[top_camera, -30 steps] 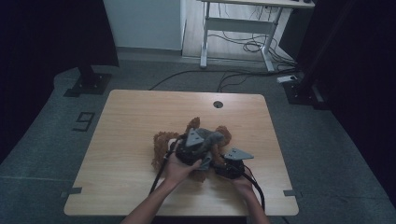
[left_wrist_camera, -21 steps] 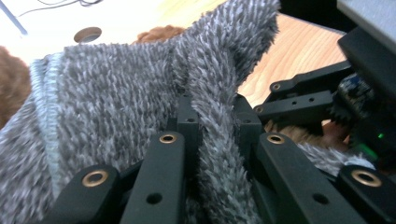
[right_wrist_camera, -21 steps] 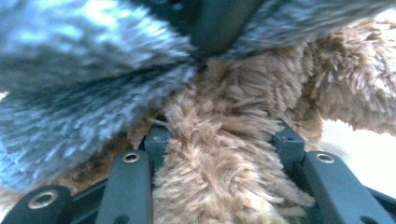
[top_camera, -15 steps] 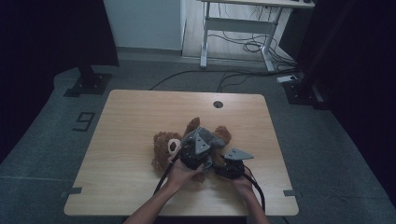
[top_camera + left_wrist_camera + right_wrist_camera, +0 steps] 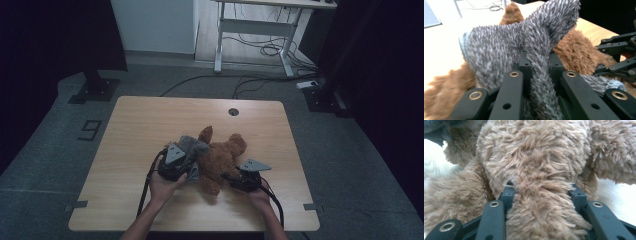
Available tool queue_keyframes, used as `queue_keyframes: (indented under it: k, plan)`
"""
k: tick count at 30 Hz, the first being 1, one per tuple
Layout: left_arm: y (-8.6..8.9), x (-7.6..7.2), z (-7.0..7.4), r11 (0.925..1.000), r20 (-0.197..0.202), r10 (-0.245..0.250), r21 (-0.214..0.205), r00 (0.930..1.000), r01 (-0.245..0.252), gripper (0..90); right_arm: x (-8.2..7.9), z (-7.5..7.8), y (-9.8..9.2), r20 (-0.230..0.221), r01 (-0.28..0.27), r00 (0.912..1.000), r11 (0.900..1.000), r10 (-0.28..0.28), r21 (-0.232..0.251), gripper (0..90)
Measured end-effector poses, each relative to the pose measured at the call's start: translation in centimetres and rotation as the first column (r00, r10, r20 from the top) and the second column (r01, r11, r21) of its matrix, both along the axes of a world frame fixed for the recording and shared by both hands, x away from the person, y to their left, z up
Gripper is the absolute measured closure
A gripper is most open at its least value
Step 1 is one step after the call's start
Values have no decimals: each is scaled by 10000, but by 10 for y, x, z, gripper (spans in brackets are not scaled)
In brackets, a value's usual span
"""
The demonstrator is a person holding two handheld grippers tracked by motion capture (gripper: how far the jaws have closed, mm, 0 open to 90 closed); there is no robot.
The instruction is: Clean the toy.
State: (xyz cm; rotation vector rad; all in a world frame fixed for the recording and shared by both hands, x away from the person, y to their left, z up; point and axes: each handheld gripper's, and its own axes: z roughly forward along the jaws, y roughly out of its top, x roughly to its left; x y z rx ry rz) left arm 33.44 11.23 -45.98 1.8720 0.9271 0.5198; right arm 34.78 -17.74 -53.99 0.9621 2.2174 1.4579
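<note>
- A brown teddy bear point(image 5: 220, 157) lies on the wooden table point(image 5: 140, 125), a little toward the person's side of the middle, with a grey fuzzy cloth point(image 5: 192, 145) draped over its left part as the high view has it.
- The left gripper point(image 5: 176, 165) sits just left of the bear. Its jaws are pinched nearly together on a fold of the grey cloth point(image 5: 536, 67), which rises between them and spreads over the brown fur point(image 5: 579, 55) behind.
- The right gripper point(image 5: 244, 179) is at the bear's near right side. Its jaws stand partly apart, clamped on a thick roll of the bear's fur point(image 5: 541, 195) that bulges up between them; which part of the bear this is I cannot tell.
- Both of the person's hands hold their grippers close together, the bear between them.
- In the left gripper view the black linkage of the right gripper point(image 5: 619, 60) shows beyond the bear, at the right edge.
- A small round hole point(image 5: 233, 111) sits in the tabletop near the far edge, well apart from the bear.
</note>
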Motion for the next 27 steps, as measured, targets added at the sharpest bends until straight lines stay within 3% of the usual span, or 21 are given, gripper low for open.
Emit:
queue_keyframes:
  k: [5, 7, 8, 9, 11, 15, 17, 19, 20, 24, 27]
  plan:
    - [22, -1, 0, 9979, 199, 644, -22, 9977, -644, 783, 0, 0, 0, -20, 14, 10000, 10000, -14, 69, 540]
    - [32, 0, -3, 9935, 235, 1117, 213, 9935, -1122, 784, 0, 0, 0, -22, 18, 10000, 10000, -18, 70, 540]
    - [44, 5, -13, 9907, -134, 1358, 64, 9906, -1357, 785, 1, -1, -1, -63, 44, 10000, 9999, -43, 91, 540]
    - [44, 5, -13, 9907, -134, 1358, 64, 9906, -1357, 785, 1, -1, -1, -63, 44, 10000, 9999, -43, 91, 540]
    - [53, 9, -21, 9898, -611, 1285, -537, 9898, -1318, 785, 1, -1, -1, -54, 15, 10000, 9999, -14, 121, 541]
    - [59, 12, -22, 9886, -794, 1452, -272, 9862, -1478, 784, 1, -1, -1, -60, 7, 10000, 9999, -7, 126, 541]
    - [66, 14, -27, 9834, -1127, 1599, -677, 9807, -1681, 783, 1, -1, -1, -48, 21, 10000, 9999, -20, 107, 541]
    - [72, 16, -33, 9743, -1477, 1600, -1355, 9760, -1802, 783, 1, -1, -1, -47, 20, 10000, 9999, -20, 103, 541]
    - [73, 16, -34, 9735, -1521, 1572, -1425, 9758, -1790, 783, 1, -1, -1, -37, 14, 10000, 10000, -13, 95, 541]
    - [71, 17, -31, 9784, -1380, 1791, -789, 9741, -1911, 783, 1, -2, -1, -52, 10, 10000, 9999, -9, 137, 541]
    - [73, 20, -37, 9748, -1416, 2134, -344, 9667, -2202, 783, 1, -2, -1, -33, 4, 10000, 9999, -4, 131, 541]
